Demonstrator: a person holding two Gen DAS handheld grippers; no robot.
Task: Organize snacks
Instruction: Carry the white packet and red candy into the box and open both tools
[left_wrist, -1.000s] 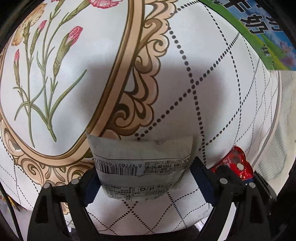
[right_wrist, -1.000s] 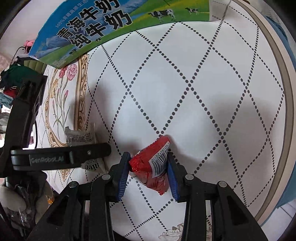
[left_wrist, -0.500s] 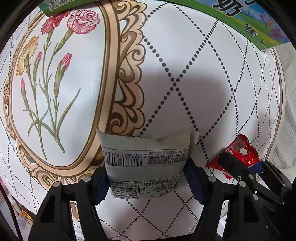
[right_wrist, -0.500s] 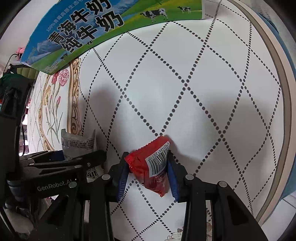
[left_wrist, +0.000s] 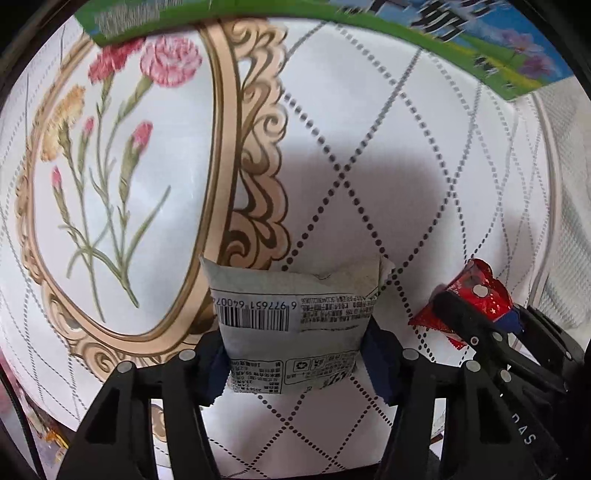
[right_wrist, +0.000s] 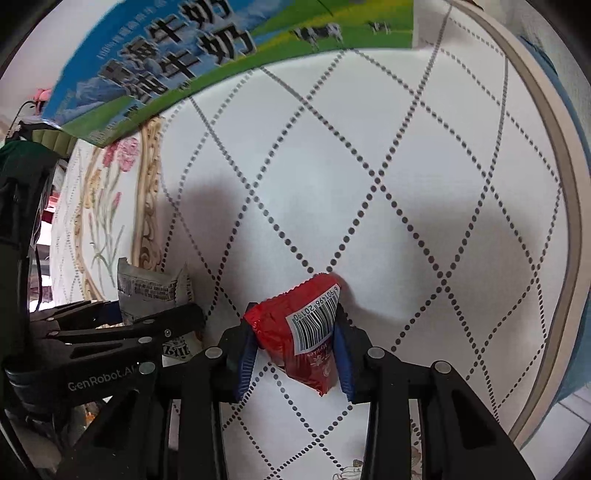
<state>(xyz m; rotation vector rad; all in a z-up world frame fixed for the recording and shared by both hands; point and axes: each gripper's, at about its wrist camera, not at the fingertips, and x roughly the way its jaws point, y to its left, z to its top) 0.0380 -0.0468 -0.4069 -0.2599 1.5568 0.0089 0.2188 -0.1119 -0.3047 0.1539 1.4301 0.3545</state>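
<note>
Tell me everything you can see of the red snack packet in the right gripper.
The red snack packet is a small, glossy, crinkled foil-like pouch with a white barcode label and some pale print below it. It sits tilted between the right gripper fingers, whose blue pads press its two sides, its lower tip hanging free. It appears held above the patterned tablecloth. The left wrist view shows its shiny top edge poking past the gripper.

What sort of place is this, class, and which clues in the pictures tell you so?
Probably a home table: a flowered, diamond-patterned tablecloth, a milk carton box on it, and household clutter past its edge.
</note>
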